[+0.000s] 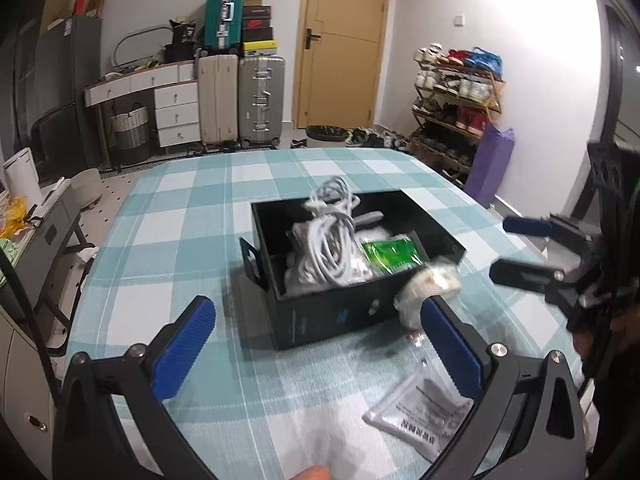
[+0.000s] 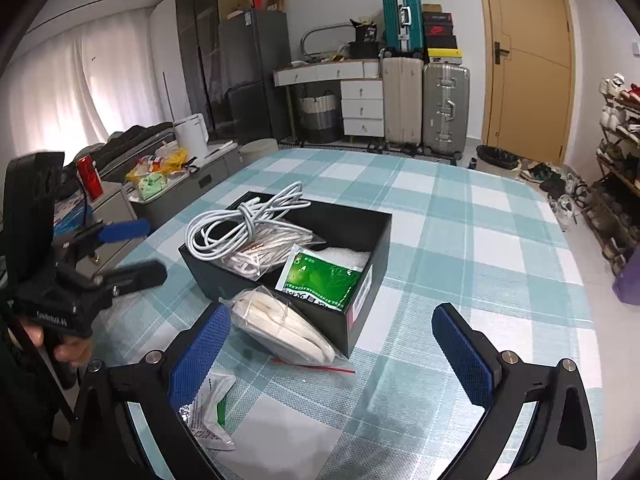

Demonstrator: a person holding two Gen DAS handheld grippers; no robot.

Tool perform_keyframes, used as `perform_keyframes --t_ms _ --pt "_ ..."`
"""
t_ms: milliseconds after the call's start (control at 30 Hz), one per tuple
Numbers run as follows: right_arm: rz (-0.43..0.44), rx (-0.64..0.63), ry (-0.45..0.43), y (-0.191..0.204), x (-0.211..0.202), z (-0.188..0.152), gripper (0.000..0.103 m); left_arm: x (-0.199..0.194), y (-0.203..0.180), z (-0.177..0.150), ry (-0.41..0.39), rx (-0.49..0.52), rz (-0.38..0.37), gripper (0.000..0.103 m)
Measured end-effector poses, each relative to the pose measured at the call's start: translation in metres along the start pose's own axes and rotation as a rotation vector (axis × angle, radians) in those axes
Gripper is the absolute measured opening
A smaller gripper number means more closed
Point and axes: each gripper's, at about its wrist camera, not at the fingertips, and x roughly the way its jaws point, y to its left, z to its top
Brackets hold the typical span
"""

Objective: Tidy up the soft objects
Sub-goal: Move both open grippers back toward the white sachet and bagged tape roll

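Observation:
A black open box [image 1: 336,312] [image 2: 360,300] sits mid-table. It holds a coiled white cable [image 1: 332,236] [image 2: 244,224], bagged white cords and a green packet [image 1: 390,258] [image 2: 320,276]. A clear zip bag of cream cloth [image 2: 288,328] [image 1: 426,284] leans against the box's near corner. A silver-white sachet [image 1: 420,408] [image 2: 208,412] lies flat on the cloth. My left gripper [image 1: 320,344] is open and empty, facing the box. My right gripper [image 2: 332,356] is open and empty, just before the cloth bag. Each gripper shows in the other's view: right gripper [image 1: 516,248], left gripper [image 2: 136,248].
The table wears a teal checked cloth [image 2: 460,240]. Behind it stand suitcases [image 1: 240,100], a white drawer desk [image 1: 176,112], a wooden door [image 1: 340,40] and a shoe rack [image 1: 456,100]. A grey side cabinet with a red can [image 2: 89,178] and a white kettle [image 2: 192,132] stands at the table's left.

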Motion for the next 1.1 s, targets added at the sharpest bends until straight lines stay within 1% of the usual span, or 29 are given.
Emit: perform_keyframes --t_ms 133,267,433,867,1100 --pt "-0.001 -0.001 -0.002 0.001 -0.005 -0.002 0.102 -0.003 -0.005 -0.008 0.011 0.025 -0.016 0.103" --pt "-0.005 -0.016 0.004 0.003 -0.007 -0.005 0.102 -0.004 -0.009 -0.016 0.037 0.026 -0.034 0.103" --pt "0.001 -0.029 0.011 0.006 -0.008 -0.005 0.102 -0.001 -0.014 -0.023 0.084 0.027 -0.074 0.103" --pt "0.009 -0.05 0.032 0.013 -0.005 -0.007 0.102 0.007 -0.049 -0.038 0.162 0.157 -0.145 0.103" --pt "0.013 -0.044 0.038 0.012 -0.003 -0.009 0.102 0.017 -0.059 -0.047 0.2 0.2 -0.139 0.103"
